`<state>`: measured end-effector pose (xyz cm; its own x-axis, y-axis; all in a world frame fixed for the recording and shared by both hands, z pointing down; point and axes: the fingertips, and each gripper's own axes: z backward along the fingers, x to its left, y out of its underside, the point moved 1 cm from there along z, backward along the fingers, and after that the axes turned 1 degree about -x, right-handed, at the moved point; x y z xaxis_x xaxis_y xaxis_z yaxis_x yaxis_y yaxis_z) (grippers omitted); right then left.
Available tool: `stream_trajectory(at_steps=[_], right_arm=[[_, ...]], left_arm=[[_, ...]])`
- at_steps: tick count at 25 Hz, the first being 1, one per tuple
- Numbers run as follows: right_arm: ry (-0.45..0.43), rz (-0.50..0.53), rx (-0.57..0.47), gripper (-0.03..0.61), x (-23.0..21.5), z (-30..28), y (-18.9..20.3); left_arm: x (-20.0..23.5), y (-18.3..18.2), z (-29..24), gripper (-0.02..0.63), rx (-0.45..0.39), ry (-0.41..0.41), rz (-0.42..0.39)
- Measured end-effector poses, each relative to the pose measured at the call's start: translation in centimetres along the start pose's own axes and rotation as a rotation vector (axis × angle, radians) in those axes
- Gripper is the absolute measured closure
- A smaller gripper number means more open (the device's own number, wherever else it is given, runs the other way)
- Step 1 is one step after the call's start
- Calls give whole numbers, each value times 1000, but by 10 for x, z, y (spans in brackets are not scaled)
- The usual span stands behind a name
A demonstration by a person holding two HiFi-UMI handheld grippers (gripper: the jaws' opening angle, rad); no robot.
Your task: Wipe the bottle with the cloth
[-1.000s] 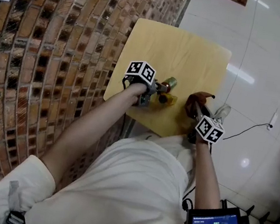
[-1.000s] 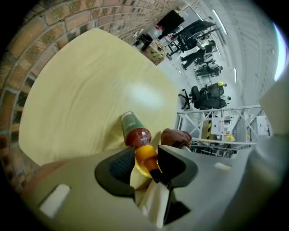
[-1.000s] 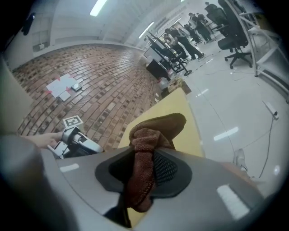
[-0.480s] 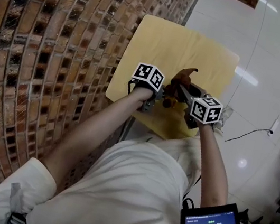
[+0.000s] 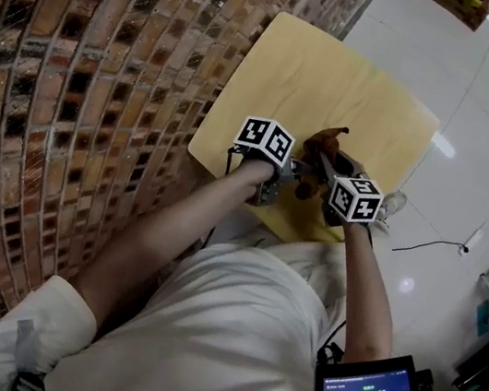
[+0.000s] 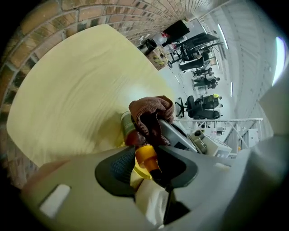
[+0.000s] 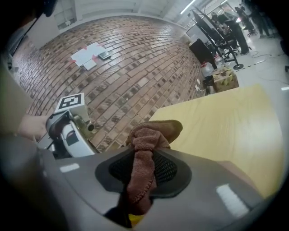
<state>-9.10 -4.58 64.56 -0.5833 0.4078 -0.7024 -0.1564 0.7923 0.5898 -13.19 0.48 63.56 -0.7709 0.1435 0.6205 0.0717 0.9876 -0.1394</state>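
**Two hand-held tongs meet over a yellow worktop, one gripping a bottle, the other a cloth**

From the head view, brickwork [image 5: 89, 69] fills the frame from 8 to 12 o'clock. A pale yellow wooden worktop [image 5: 340, 76] sits at 1 o'clock. A person [image 5: 230, 328] in a white top reaches both arms toward its near edge.

The left tongs [image 5: 291, 170] and right tongs [image 5: 320, 164] meet tip to tip just above centre. From this view only a brown cloth [image 5: 322, 145] bunched between them shows, and the bottle is hidden beneath it.

The left gripper view reveals it. The bottle [image 6: 145, 155] lies along the left tongs, pinched between the pads. It has a pale yellow body and an orange neck, and its far end at 12 o'clock is covered by the cloth. Office chairs [image 6: 198, 106] stand far off at 2 o'clock.

The right gripper view shows the right tongs pressed on a hanging fold of the cloth. The left gripper's marker cube [image 7: 71, 102] is at 9 o'clock, and papers [image 7: 90, 55] are stuck to the brickwork at 11 o'clock.
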Motion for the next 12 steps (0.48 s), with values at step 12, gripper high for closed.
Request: stream_trajectory(at_steps=[12], right_arm=[[177,141,173,483,-63,-38,12]], left_arm=[[1,-1,2,442,-34,69,110]])
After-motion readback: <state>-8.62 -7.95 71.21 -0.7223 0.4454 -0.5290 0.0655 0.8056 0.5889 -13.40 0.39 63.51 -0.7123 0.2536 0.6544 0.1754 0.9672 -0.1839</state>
